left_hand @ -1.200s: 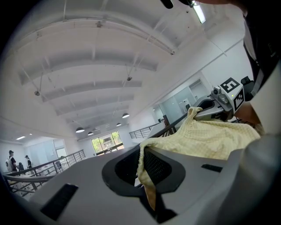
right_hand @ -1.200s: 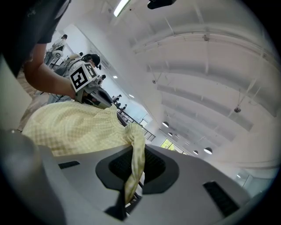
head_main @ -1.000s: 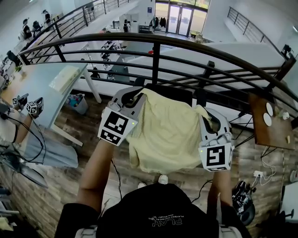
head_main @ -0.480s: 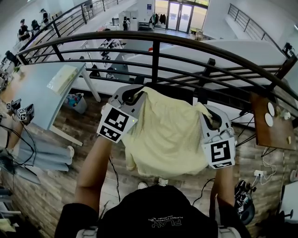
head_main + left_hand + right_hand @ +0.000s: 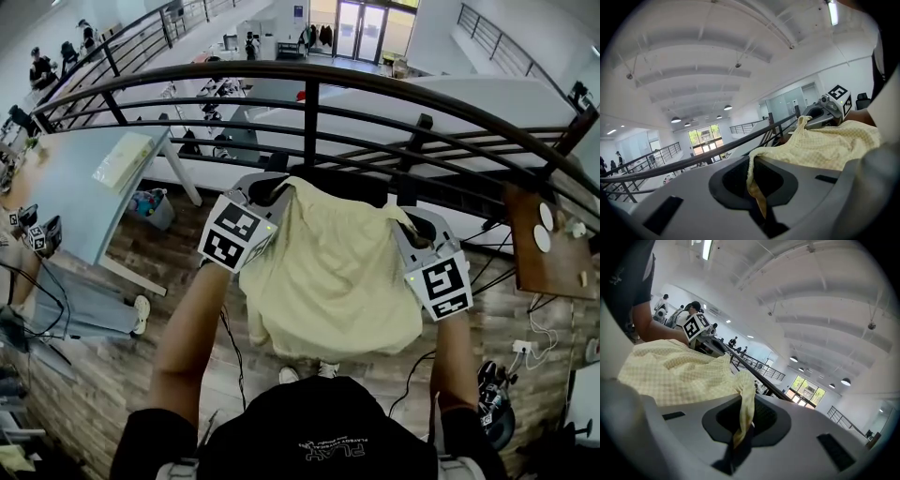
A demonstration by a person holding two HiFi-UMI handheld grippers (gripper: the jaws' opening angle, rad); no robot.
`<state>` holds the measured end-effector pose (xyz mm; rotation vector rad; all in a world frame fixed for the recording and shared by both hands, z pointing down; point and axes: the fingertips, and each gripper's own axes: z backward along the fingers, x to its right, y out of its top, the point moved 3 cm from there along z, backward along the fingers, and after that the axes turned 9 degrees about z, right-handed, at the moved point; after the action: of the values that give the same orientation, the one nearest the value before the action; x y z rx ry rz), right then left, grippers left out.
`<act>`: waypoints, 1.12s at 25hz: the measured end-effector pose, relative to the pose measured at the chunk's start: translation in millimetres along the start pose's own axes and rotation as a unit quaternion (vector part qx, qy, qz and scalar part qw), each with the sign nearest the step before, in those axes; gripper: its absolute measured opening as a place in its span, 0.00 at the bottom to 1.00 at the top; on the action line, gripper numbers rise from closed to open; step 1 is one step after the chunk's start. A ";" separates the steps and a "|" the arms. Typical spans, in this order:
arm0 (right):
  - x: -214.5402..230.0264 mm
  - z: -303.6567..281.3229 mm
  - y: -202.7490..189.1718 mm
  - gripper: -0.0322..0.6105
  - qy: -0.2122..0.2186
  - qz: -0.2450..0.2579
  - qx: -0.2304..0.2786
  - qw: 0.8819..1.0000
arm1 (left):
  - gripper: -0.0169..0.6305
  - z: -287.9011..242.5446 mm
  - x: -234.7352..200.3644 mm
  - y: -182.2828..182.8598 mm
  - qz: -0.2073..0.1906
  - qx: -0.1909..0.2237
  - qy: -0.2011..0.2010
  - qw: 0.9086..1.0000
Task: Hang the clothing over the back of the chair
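Straight ahead, one black metal railing (image 5: pixel 309 77) with several curved horizontal bars sweeps across the whole head view, above a brown wood-plank floor (image 5: pixel 159 258). At the floor's left edge stands one pale grey table (image 5: pixel 70 178). Near its right edge stands one small brown wooden table (image 5: pixel 534 267) carrying two white round discs (image 5: pixel 542 220).

Next in size is the single pale yellow checked garment (image 5: pixel 328 272). It is spread wide between the two grippers and held in the air on the near side of the railing. Its lower hem hangs loose above the person's two white shoes (image 5: pixel 286 375) on the floor. Just beyond the garment's upper edge one dark chair back (image 5: pixel 347 186) shows; whether the cloth touches it cannot be told.

Each of the two grey grippers carries one cube with black-and-white square markers. The left gripper (image 5: pixel 270 186) has the garment's upper left corner. In the left gripper view its jaws are pinched together on a fold of the yellow cloth, which runs down into the narrow gap. The right gripper (image 5: pixel 411 223) has the upper right corner. In the right gripper view its jaws are likewise clamped on a twisted strip of the same cloth.
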<state>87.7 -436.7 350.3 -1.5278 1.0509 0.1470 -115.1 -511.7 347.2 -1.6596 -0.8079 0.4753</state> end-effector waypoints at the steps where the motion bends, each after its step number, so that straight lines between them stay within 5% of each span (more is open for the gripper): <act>1: -0.7 -2.4 -4.2 0.10 0.007 -0.003 -0.006 1.000 | 0.07 -1.3 -0.2 -1.3 0.003 -0.002 -0.001 1.000; 12: -4.2 -10.3 -23.7 0.11 0.038 -0.032 -0.032 0.998 | 0.11 -15.3 -1.6 -25.7 0.024 -0.062 -0.041 0.997; 16: -9.2 -11.7 -38.4 0.37 0.068 -0.033 -0.067 0.995 | 0.34 -15.3 0.8 -36.1 0.028 -0.090 -0.044 0.995; 23: -14.5 -1.0 -45.9 0.37 0.099 -0.054 -0.082 0.990 | 0.38 -1.8 6.6 -43.4 0.070 -0.120 -0.093 0.986; 28: -19.2 5.6 -53.9 0.36 0.110 -0.050 -0.098 0.988 | 0.38 5.0 6.3 -50.1 0.063 -0.127 -0.076 0.987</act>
<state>115.3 -428.8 400.0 -1.8015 1.1577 0.0115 -127.0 -499.2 394.9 -1.9363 -0.9087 0.6121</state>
